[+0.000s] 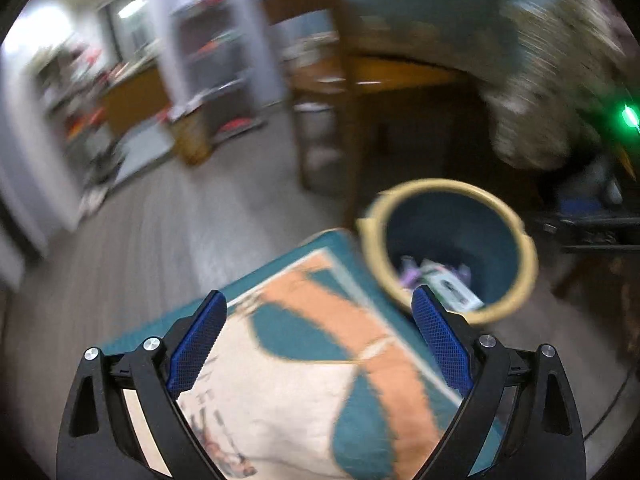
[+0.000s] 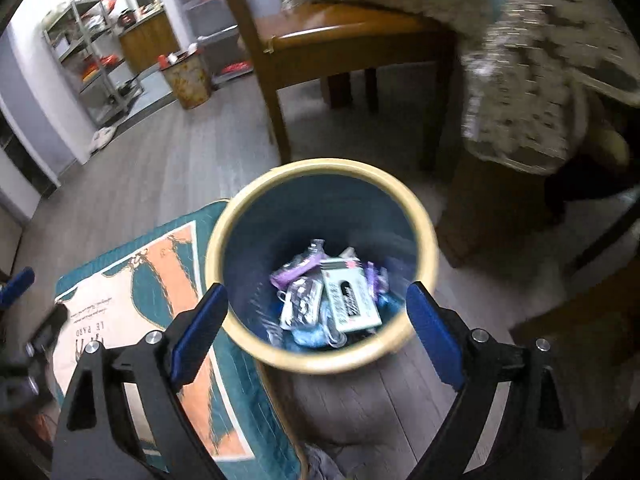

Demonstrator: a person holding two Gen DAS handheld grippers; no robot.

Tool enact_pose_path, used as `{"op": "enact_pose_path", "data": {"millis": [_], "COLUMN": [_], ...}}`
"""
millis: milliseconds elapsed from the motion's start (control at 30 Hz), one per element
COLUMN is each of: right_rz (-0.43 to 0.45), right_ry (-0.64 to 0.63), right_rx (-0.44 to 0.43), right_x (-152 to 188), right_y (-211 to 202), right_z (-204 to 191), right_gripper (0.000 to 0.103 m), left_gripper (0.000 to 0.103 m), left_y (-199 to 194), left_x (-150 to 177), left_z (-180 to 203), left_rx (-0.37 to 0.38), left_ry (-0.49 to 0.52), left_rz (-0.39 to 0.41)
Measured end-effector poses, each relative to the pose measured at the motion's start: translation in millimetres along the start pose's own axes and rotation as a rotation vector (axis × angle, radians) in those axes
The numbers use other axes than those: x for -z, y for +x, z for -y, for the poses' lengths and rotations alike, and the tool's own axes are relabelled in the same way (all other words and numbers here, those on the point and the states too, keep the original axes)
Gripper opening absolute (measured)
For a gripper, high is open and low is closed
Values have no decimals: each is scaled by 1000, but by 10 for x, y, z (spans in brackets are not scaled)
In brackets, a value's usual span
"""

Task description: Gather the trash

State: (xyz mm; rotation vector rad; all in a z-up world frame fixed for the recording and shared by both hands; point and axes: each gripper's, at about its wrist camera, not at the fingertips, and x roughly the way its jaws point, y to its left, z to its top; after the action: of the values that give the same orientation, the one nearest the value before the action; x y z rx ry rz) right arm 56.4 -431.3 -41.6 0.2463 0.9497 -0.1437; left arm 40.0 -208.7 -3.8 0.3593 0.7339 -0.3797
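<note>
Hovering: the right gripper [image 2: 316, 312] hung right above the trash bin [image 2: 420, 216], its blue pads [image 2: 200, 328] spread wide with nothing between them; I judged this the pose for a drop into the bin or one just made, though the pictures could not say which.
Left gripper: the left gripper [image 1: 316, 320] was also spread wide and empty, held off to the bin's side above the rug [image 1: 300, 380], probably to keep out of the other hand's way.
Bin: a round container, dark blue inside with a pale yellow rim, stood on the wooden floor [image 2: 160, 168] at the rug's corner; whether it overlapped the rug's edge I could not tell.
Trash: wrappers and small packets [image 2: 332, 300] lay heaped at the bottom of the bin, purple, white and blue pieces among them; print on them was too blurred to read.
Surroundings: a wooden table [image 2: 344, 44] with a patterned cloth [image 2: 520, 80] draped over one side stood just behind the bin, with metal shelves [image 2: 92, 52] well apart across the room.
Loose trash: none showed on the rug or floor in either view, so I judged the collecting well along.
Blur: both views were smeared, the left more so, suggesting the hands were moving.
</note>
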Motion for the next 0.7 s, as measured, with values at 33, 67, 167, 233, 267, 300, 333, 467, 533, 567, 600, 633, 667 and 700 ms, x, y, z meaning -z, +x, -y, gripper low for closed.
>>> {"op": "enact_pose_path", "data": {"millis": [33, 67, 167, 233, 267, 300, 333, 467, 533, 567, 600, 633, 667, 700], "right_rz": [1, 0, -21, -33, -43, -45, -44, -27, -21, -20, -18, -18, -18, -16], "right_ry": [20, 37, 96, 121, 142, 152, 149, 106, 85, 77, 60, 52, 39, 27], "right_rx": [20, 31, 48, 53, 47, 40, 43, 49, 46, 47, 49, 50, 49, 52], "right_x": [76, 121, 327, 382, 400, 414, 431, 419, 418, 420, 421, 419, 420, 421], "right_y": [-70, -117, -240, -231, -214, -206, -219, -202, -193, -186, -176, -168, -161, -155], "right_z": [48, 79, 223, 265, 287, 296, 292, 179, 120, 103, 71, 57, 32, 12], "right_gripper": [93, 94, 97, 97, 97, 97, 97, 97, 97, 97, 97, 97, 97, 97], "left_gripper": [93, 93, 95, 96, 96, 96, 96, 97, 97, 97, 97, 97, 97, 97], "left_y": [-25, -46, -66, -32, -9, -13, -8, 36, 67, 84, 100, 105, 107, 106], "left_x": [-16, -17, 3, 20, 31, 51, 62, 115, 128, 132, 127, 123, 119, 116], "left_z": [115, 196, 364, 425, 441, 429, 414, 279, 196, 164, 148, 132, 115, 104], "left_rx": [23, 50, 131, 153, 142, 135, 133, 144, 128, 117, 108, 101, 92, 90], "left_ry": [18, 20, -7, -15, -16, -21, -33, -117, -150, -158, -160, -159, -154, -151], "left_rz": [-1, -3, -24, -51, -62, -64, -66, -90, -94, -95, -93, -90, -84, -79]}}
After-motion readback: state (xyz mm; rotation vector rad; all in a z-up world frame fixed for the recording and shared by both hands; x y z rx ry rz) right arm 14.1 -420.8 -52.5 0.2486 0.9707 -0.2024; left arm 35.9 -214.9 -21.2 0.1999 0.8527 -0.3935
